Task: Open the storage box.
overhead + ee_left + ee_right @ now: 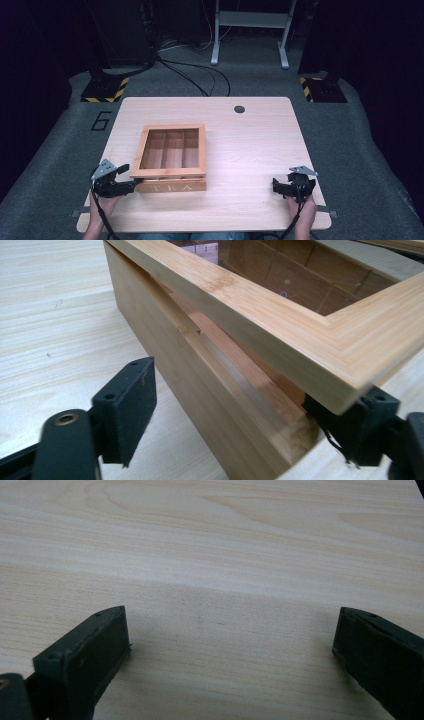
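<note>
Tea box (170, 157) lid ajar, compartments bare.

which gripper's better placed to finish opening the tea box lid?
Left. The left hand-held gripper sits at the tea box front corner, one jaw under the raised glass-paned lid. The right hand-held gripper is open over bare table, well away.

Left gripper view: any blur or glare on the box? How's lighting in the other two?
Left gripper view: the tea box is sharp at mid-distance, softer at the bottom edge, and its glass lid shows faint reflections. High view: the table is evenly lit while the surroundings are dark. Right gripper view: the open right tongs cast a soft shadow on the wood, with no glare.
</note>
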The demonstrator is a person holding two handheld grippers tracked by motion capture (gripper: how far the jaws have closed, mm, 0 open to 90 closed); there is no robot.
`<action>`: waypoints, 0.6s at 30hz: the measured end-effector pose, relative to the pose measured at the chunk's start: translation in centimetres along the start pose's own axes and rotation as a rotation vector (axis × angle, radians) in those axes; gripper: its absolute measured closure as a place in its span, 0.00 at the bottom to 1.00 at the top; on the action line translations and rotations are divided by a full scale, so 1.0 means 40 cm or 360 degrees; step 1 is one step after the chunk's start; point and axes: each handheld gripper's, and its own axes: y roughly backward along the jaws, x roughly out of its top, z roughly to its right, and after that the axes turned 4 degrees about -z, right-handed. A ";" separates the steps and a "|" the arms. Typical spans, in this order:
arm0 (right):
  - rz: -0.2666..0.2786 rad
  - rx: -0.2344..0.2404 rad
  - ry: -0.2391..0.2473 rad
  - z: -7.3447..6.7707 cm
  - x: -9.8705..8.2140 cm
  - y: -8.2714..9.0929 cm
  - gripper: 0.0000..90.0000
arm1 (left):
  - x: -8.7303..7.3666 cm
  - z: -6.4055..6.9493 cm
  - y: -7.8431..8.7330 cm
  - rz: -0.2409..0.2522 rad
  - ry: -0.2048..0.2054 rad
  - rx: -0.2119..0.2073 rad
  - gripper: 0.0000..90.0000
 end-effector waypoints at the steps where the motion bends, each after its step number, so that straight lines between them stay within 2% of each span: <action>1: 0.0000 0.0000 0.0000 0.000 0.000 0.000 0.01 | 0.000 0.000 0.000 0.0000 0.0000 0.0000 0.20; 2: 0.0000 0.0000 0.0000 0.000 0.000 0.000 0.01 | -0.004 -0.002 0.002 -0.0004 0.0007 -0.0021 0.20; 3: 0.0000 0.0000 0.0000 0.000 0.000 0.000 0.01 | -0.006 -0.003 0.004 -0.0006 0.0015 -0.0032 0.16; 5: 0.0000 0.0000 0.0000 0.000 0.000 0.000 0.01 | -0.017 -0.002 0.010 0.0002 0.0027 -0.0050 0.12; 8: -0.0001 0.0000 0.0000 0.000 0.000 0.000 0.01 | -0.030 0.003 0.009 -0.0043 0.0004 -0.0034 0.10; 9: -0.0001 0.0000 0.0000 0.000 0.000 0.000 0.01 | -0.051 0.007 0.004 -0.0080 -0.0005 -0.0032 0.09; 11: 0.0000 -0.0002 -0.0001 0.000 0.000 0.000 0.01 | -0.070 0.003 0.006 -0.0069 0.0041 -0.0055 0.07; 16: 0.0007 -0.0001 -0.0007 0.000 0.000 -0.001 0.01 | -0.094 -0.002 0.014 -0.0067 0.0076 -0.0003 0.06; 18: 0.0000 -0.0002 -0.0002 0.000 0.000 0.000 0.01 | -0.102 -0.006 0.022 -0.0103 0.0077 0.0029 0.06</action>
